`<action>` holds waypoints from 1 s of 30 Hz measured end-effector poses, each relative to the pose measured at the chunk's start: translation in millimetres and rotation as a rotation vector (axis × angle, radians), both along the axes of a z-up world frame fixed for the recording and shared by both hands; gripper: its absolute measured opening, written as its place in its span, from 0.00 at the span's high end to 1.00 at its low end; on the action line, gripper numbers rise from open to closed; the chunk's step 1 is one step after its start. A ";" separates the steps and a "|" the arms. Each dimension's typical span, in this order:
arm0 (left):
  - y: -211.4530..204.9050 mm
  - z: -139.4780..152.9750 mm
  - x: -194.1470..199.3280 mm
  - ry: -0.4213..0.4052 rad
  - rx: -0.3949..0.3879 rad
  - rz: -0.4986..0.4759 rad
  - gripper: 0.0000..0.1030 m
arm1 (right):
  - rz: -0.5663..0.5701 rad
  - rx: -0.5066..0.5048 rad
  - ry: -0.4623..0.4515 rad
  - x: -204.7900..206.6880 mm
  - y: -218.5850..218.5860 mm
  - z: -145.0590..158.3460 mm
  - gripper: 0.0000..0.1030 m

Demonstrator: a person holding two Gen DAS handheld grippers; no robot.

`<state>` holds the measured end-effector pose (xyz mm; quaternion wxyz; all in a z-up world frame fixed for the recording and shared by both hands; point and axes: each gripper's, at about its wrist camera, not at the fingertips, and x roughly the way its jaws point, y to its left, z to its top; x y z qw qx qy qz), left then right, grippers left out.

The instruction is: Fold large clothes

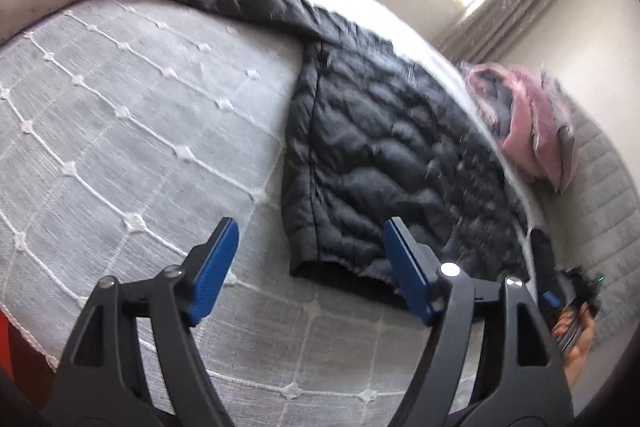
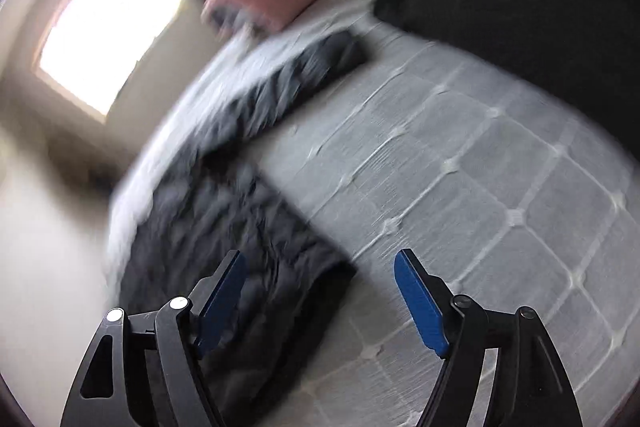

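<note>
Left tongs and right tongs released, empty, dark puffer jacket flat lengthwise along bed edge, hem nearest

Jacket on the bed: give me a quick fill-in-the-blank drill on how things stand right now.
1. The quilted jacket lying on the bed is ____ in colour.
2. Both the left gripper and the right gripper have their jaws ____.
3. Between the jaws of each gripper there is ____.
4. The pads on the fingers are ____.

Missing words: black; open; nothing; blue
</note>
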<state>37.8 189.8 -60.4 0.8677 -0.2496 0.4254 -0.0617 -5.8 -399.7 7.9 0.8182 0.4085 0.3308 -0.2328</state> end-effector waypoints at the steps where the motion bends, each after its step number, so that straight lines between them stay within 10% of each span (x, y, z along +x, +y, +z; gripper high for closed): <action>1: -6.4 -6.4 5.1 0.033 0.011 -0.021 0.27 | -0.041 -0.065 0.028 -1.4 0.3 2.9 0.24; 3: -17.5 -19.7 15.5 0.103 0.007 -0.049 0.27 | -0.032 -0.174 0.096 9.6 8.2 0.0 0.24; 8: -33.8 -32.1 23.3 0.135 -0.013 -0.058 0.34 | 0.173 -0.052 0.084 55.5 30.0 -36.2 0.24; 15: -57.1 -45.8 29.3 0.146 0.053 -0.102 0.89 | 0.179 -0.179 0.192 86.3 27.5 -70.1 0.26; 17: -56.0 -39.5 26.3 0.122 0.070 -0.102 0.93 | 0.254 -0.187 0.157 90.0 30.9 -66.3 0.91; 30: -3.7 -9.3 -8.2 0.098 0.156 -0.019 0.97 | 0.385 -0.038 -0.047 -16.9 85.2 -26.6 0.97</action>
